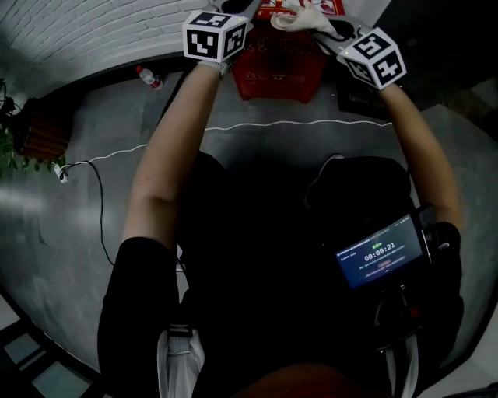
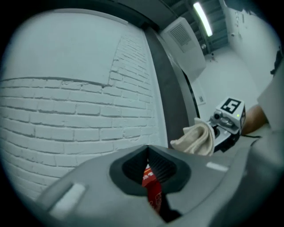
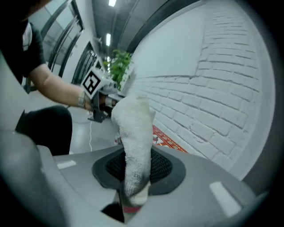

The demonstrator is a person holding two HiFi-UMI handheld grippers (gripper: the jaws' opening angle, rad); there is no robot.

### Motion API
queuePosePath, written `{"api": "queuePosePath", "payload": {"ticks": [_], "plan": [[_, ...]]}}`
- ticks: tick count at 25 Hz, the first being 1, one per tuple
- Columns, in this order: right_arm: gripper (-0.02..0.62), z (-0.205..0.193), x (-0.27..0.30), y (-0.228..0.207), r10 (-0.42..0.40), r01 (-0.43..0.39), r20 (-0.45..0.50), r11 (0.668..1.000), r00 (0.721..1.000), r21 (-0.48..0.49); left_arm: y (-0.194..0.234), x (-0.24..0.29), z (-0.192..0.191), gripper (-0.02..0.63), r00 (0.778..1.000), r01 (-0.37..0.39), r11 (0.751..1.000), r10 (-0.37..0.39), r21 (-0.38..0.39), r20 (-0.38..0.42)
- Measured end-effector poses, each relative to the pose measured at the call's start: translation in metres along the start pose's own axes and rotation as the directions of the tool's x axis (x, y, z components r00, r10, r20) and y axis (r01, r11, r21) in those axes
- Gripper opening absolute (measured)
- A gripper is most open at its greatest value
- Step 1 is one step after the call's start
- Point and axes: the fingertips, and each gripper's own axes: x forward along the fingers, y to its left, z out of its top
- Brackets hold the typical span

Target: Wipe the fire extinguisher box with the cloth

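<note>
The red fire extinguisher box (image 1: 276,70) stands on the floor against the white brick wall, ahead of me. My left gripper (image 1: 243,9) is at its top left corner, and in the left gripper view its jaws (image 2: 148,170) are shut with a red printed edge of the box (image 2: 153,190) between the pads. My right gripper (image 1: 331,29) is over the box top, shut on a white cloth (image 1: 299,17). That cloth (image 3: 133,133) stands up out of its jaws (image 3: 133,177), and the box's red top (image 3: 171,141) shows just behind. The cloth (image 2: 195,139) also shows in the left gripper view.
A white cable (image 1: 233,126) runs across the grey floor in front of the box. A small bottle (image 1: 148,76) lies at the wall's foot to the left. A potted plant (image 1: 8,148) and brown slatted planter (image 1: 43,128) stand far left. A dark object (image 1: 358,97) sits right of the box.
</note>
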Motion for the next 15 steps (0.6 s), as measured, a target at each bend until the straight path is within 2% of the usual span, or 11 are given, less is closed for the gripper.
{"api": "queuePosePath", "payload": {"ticks": [3, 6, 7, 8, 10, 12, 15], "plan": [[0.097, 0.019, -0.024, 0.016, -0.026, -0.023, 0.22, 0.975, 0.975, 0.219, -0.008, -0.036, -0.003, 0.002, 0.995, 0.01, 0.999, -0.006, -0.033, 0.101], [0.097, 0.027, -0.036, 0.031, -0.072, -0.084, 0.364, 0.914, 0.929, 0.396, -0.025, -0.06, -0.016, 0.002, 0.987, 0.052, 0.997, -0.043, -0.053, 0.154], [0.097, 0.026, -0.036, 0.037, -0.084, -0.095, 0.399, 0.907, 0.913, 0.41, -0.031, -0.064, -0.022, 0.002, 0.986, 0.068, 0.996, -0.059, -0.052, 0.158], [0.096, 0.025, -0.036, 0.044, -0.09, -0.093, 0.421, 0.914, 0.903, 0.395, -0.036, -0.068, -0.028, 0.002, 0.985, 0.081, 0.996, -0.073, -0.046, 0.159], [0.097, 0.023, -0.033, 0.06, -0.08, -0.073, 0.435, 0.944, 0.897, 0.323, -0.048, -0.075, -0.044, 0.002, 0.984, 0.103, 0.995, -0.1, -0.016, 0.147], [0.097, 0.021, -0.029, 0.074, -0.06, -0.078, 0.448, 0.956, 0.892, 0.282, -0.057, -0.082, -0.065, 0.002, 0.986, 0.122, 0.992, -0.123, 0.015, 0.114], [0.097, 0.018, -0.023, 0.082, -0.064, -0.104, 0.468, 0.94, 0.882, 0.326, -0.064, -0.088, -0.068, 0.002, 0.982, 0.151, 0.988, -0.146, -0.035, 0.121]]}}
